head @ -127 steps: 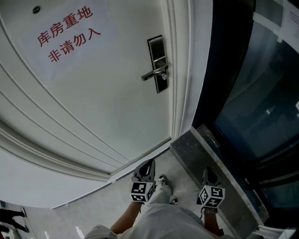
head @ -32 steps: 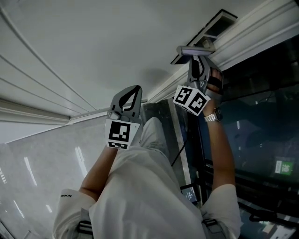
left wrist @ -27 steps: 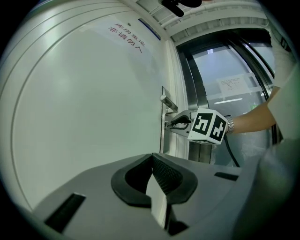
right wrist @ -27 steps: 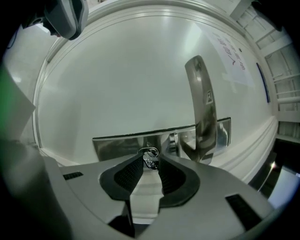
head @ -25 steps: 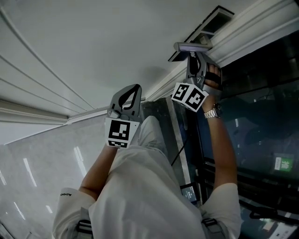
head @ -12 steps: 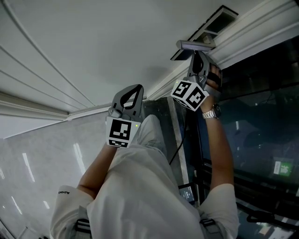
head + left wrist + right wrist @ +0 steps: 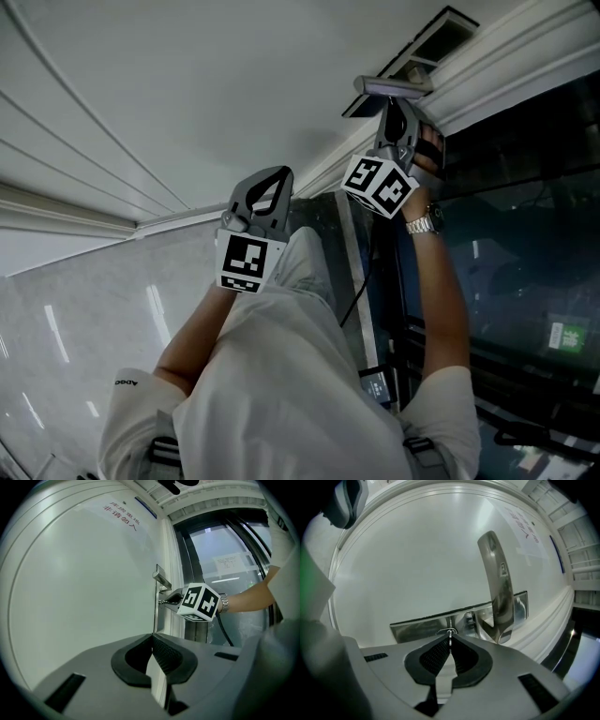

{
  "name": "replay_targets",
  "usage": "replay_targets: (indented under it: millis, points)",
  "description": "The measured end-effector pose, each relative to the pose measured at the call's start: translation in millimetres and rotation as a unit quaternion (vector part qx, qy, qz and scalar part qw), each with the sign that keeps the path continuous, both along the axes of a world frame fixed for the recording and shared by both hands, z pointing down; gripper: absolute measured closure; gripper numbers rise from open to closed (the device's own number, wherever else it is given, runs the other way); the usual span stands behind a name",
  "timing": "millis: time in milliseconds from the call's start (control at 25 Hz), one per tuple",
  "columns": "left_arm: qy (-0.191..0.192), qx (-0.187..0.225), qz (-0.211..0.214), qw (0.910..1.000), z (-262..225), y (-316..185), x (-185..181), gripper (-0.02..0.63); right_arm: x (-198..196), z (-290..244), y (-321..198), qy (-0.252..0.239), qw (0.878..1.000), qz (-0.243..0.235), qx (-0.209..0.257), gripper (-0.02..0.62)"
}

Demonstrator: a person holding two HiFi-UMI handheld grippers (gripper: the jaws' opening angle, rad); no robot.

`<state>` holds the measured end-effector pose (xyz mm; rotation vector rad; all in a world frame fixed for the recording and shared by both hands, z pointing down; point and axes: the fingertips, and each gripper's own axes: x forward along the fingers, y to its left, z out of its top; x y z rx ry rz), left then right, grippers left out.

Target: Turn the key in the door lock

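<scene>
The white door [image 7: 187,84] carries a steel lock plate [image 7: 417,624] with a lever handle [image 7: 498,583]. A thin metal key [image 7: 450,635] sticks out of the plate below the handle. My right gripper [image 7: 450,641] is shut on the key's head and points level at the door. In the left gripper view the right gripper [image 7: 169,600] is at the key [image 7: 162,602] under the handle [image 7: 162,580]. My left gripper [image 7: 266,183] hangs lower and left of it, shut on nothing, away from the door.
The white door frame [image 7: 506,56] runs beside the lock. Right of it is dark glass [image 7: 525,234]. A stone threshold [image 7: 328,234] and pale floor tiles [image 7: 75,337] lie below. Red lettering [image 7: 121,515] is on the door higher up.
The right gripper's marker cube has rolled a little at the lock. The left gripper has edged slightly upward. Five seconds ago both grippers hung low, far from the lock.
</scene>
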<state>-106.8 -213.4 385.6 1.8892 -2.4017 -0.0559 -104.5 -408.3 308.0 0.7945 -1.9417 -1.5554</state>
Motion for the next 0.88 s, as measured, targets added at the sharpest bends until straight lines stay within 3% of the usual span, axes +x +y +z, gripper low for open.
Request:
replay_targets:
  millis: [280, 520, 880]
  points:
    - [-0.002, 0.001, -0.002, 1.0, -1.1, 1.3, 0.0, 0.597, 1.0, -2.1, -0.8, -0.047, 0.996, -0.002, -0.08, 0.584]
    - [0.0, 0.0, -0.005, 1.0, -0.3, 3.3, 0.8, 0.597, 1.6, -4.3, -1.1, -0.096, 0.983, 0.004, -0.154, 0.584]
    - [-0.005, -0.006, 0.001, 1.0, 2.0, 2.7, 3.9, 0.597, 1.6, -5.9, -2.2, -0.137, 0.973, 0.008, -0.184, 0.584]
